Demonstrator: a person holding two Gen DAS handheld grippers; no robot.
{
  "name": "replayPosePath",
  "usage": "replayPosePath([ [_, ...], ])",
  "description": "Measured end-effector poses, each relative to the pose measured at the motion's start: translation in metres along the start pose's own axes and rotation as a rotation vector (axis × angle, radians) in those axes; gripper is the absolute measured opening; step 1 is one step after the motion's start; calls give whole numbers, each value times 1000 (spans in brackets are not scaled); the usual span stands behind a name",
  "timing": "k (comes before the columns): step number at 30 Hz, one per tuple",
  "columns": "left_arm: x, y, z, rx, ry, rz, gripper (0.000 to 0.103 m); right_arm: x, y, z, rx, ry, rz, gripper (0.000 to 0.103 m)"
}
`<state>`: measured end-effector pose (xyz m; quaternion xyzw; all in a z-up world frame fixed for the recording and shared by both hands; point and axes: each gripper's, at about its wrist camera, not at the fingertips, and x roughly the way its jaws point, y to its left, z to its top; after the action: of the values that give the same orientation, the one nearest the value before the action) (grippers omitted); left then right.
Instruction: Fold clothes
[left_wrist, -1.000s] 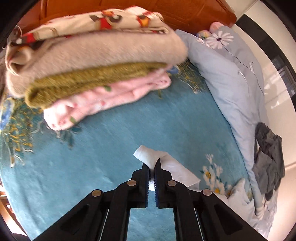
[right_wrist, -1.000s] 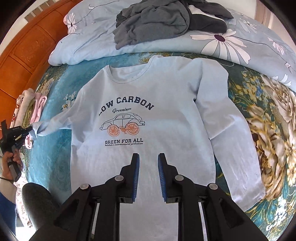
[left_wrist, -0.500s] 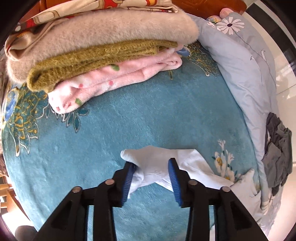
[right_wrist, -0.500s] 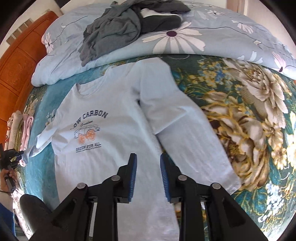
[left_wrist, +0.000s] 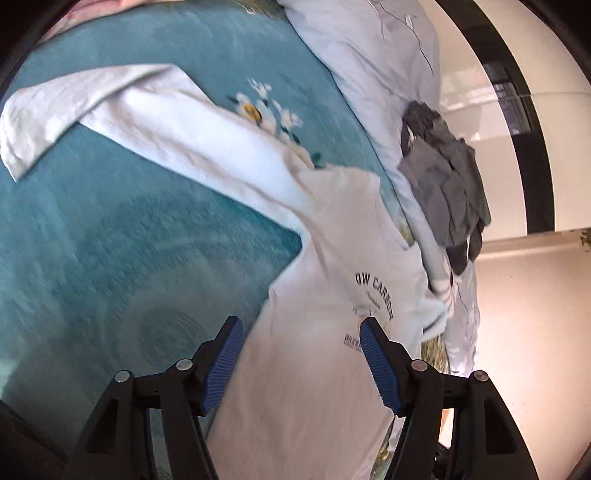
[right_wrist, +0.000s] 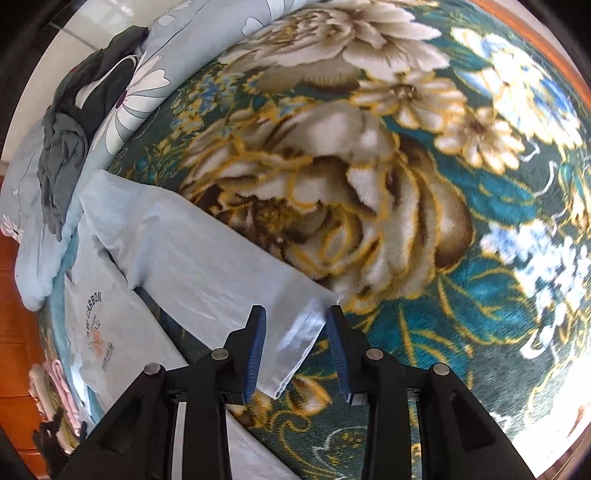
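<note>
- The pale blue shirt (left_wrist: 325, 369) lies flat on the teal flowered blanket (left_wrist: 110, 258), chest print facing up.
- The left gripper (left_wrist: 300, 360) hovers over the shirt's body; its jaws have just been opening and stand wide apart, pressing on nothing.
- One sleeve (left_wrist: 177, 140) stretches toward 10 o'clock, its cuff folded back.
- The right gripper (right_wrist: 295, 350) straddles the other sleeve's cuff (right_wrist: 295, 343), jaws parted, pads not pressing it.
- Dark grey clothes (left_wrist: 447, 195) lie at 2 o'clock on the duvet (left_wrist: 373, 55).

Pale blue shirt (left_wrist: 325, 236) — teal blanket (right_wrist: 424, 184), cream-and-gold flowers.
</note>
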<state>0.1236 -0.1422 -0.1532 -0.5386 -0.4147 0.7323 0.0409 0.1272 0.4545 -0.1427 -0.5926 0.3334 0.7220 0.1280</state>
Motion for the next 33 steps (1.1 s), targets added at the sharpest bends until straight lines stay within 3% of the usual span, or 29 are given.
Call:
replayPosePath([
  [2, 6, -2, -9, 32, 19, 33, 69, 6, 4, -5, 18, 4, 24, 35],
  [5, -3, 4, -9, 15, -17, 58, 69, 10, 16, -10, -6, -29, -1, 38],
  [6, -5, 7, -8, 1, -30, 65, 69, 10, 21, -11, -29, -36, -18, 32],
  [7, -6, 11, -7, -18, -36, 71, 69, 11, 27, -11, -65, -37, -38, 9],
  [11, -10, 27, -5, -88, -38, 40, 69, 7, 48, -1, -210, -53, -108, 4],
  [16, -17, 32, -5, -94, -53, 26, 69, -43, 52, 43, -315, -243, -282, 4],
  [20, -14, 33, -5, -103, -42, 24, 69, -84, 32, 86, -318, -397, -478, 4],
  [21, -13, 33, -6, -102, -38, 24, 69, -92, 24, 97, -300, -414, -489, 4],
  [24, -9, 33, -7, -101, -14, 36, 69, -98, -5, 119, -183, -392, -389, 4],
  [26, -6, 34, -8, -98, 5, 56, 69, -99, -11, 118, -127, -416, -361, 14],
  [28, -4, 33, -10, -89, 18, 68, 69, -101, -10, 108, -99, -456, -360, 41],
  [31, -2, 30, -12, -65, 42, 93, 69, -104, -1, 92, -120, -482, -326, 45],
  [33, 0, 27, -14, -38, 57, 113, 69, -101, 13, 72, -186, -453, -237, 45],
])
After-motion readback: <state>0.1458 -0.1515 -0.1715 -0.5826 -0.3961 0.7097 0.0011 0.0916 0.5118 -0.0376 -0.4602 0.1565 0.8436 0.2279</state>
